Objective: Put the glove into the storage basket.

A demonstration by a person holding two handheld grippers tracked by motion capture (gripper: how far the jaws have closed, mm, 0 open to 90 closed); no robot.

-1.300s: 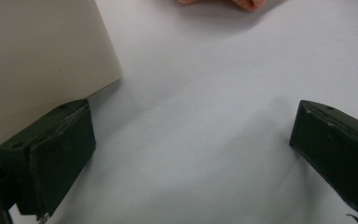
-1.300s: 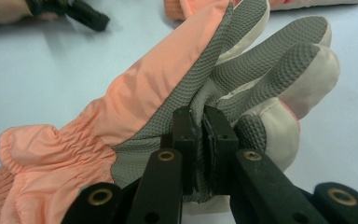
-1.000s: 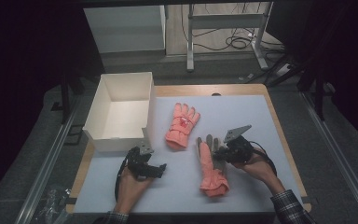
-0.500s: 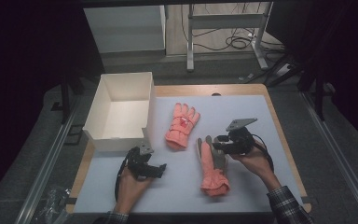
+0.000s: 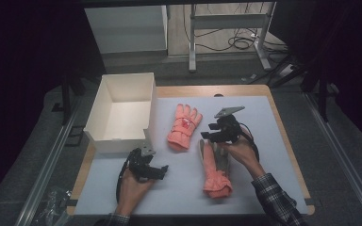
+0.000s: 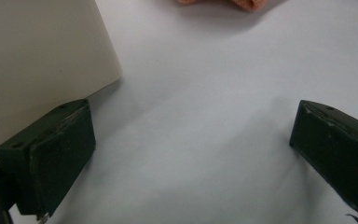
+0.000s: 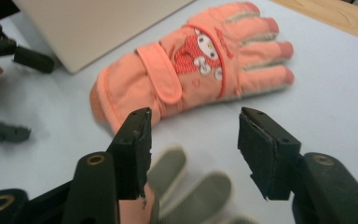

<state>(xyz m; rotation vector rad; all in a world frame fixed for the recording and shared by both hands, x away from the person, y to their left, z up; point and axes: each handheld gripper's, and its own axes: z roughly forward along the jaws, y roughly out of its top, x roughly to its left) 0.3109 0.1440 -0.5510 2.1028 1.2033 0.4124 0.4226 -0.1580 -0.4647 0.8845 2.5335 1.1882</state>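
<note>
Two orange gloves (image 5: 184,126) (image 5: 213,168) lie mid-tabletop (image 5: 273,141); an open white box (image 5: 120,111) sits at its far-left corner.

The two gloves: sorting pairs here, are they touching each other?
Apart. The high view shows bare mat between the far glove and the near glove.

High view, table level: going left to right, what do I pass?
White open cardboard box → left gripper → orange glove with the red patch → orange glove lying palm-up with grey fingers → right gripper, above that glove's fingertips.
</note>
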